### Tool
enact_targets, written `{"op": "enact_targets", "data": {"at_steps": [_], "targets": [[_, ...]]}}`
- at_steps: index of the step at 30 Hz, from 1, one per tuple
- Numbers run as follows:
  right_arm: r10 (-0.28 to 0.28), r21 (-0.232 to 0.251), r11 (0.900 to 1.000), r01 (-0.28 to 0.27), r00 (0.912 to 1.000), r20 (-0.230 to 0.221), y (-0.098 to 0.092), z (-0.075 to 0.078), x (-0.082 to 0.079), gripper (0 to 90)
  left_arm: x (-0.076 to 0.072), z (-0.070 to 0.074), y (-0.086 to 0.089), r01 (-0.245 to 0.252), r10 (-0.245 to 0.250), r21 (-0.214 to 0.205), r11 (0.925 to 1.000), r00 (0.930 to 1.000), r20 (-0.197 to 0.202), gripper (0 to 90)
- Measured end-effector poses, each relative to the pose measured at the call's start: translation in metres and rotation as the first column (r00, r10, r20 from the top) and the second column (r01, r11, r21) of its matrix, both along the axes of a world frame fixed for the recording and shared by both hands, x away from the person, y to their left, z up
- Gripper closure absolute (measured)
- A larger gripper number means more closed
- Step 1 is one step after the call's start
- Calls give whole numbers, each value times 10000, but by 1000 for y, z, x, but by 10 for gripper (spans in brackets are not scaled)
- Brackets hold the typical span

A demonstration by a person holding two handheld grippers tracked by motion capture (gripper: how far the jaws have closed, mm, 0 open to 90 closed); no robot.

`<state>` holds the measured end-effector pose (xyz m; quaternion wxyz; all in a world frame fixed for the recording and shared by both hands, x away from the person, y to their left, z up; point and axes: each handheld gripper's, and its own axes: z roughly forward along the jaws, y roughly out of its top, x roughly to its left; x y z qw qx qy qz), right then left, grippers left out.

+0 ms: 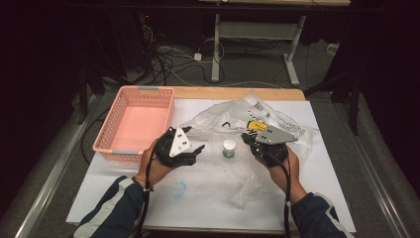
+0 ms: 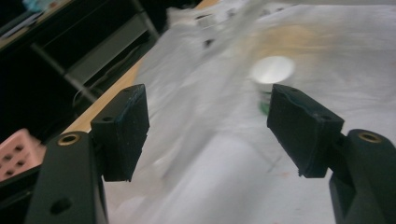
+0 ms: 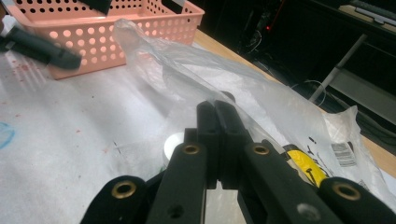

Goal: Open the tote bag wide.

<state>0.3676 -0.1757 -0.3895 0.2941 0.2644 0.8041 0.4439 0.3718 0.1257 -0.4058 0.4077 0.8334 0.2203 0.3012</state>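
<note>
A crumpled clear plastic bag (image 1: 233,116) lies on the white-covered table (image 1: 208,203), with a yellow item (image 1: 256,125) inside it. My right gripper (image 1: 246,138) is shut on an edge of the bag (image 3: 196,60); the film rises from its closed fingertips (image 3: 216,109) toward the basket. A small white-lidded jar (image 1: 229,148) stands upright on the cover between the two grippers. My left gripper (image 1: 194,139) points toward the jar (image 2: 272,70), which is blurred and some way beyond its pads. Its jaws (image 2: 208,130) stand wide apart and open, with nothing between them.
A pink perforated basket (image 1: 106,131) sits at the table's back left, and its wall (image 3: 140,28) is seen beyond the bag. A blue smear (image 1: 179,188) marks the cover near the front. Beyond the table's far edge are cables and a desk frame (image 1: 216,49).
</note>
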Motion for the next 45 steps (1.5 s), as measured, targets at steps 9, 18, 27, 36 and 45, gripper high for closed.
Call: {"op": "enact_targets", "data": {"at_steps": [9, 18, 27, 36, 45], "targets": [[95, -136, 9999, -97, 9998, -156, -21, 4, -3, 900, 17, -5, 0, -419, 446, 340, 9985, 9956, -829, 279], [-104, -79, 9999, 103, 9999, -126, -32, 8, -3, 900, 25, -20, -11, -31, 170, 729, 9973, 9814, -1914, 351], [-228, 403, 9989, 237, 9995, -230, -48, 10, 0, 894, 27, -30, -17, 414, -269, 584, 9974, 9729, -2298, 771], [82, 345, 9994, -79, 9999, -81, -40, 11, -14, 565, 24, -30, -16, 747, -600, 576, 9955, 9725, -2252, 859], [1387, -204, 9900, -1399, 9891, -499, -45, 0, -58, 288, 23, -31, -15, 771, -635, 553, 9955, 9742, -2166, 860]]}}
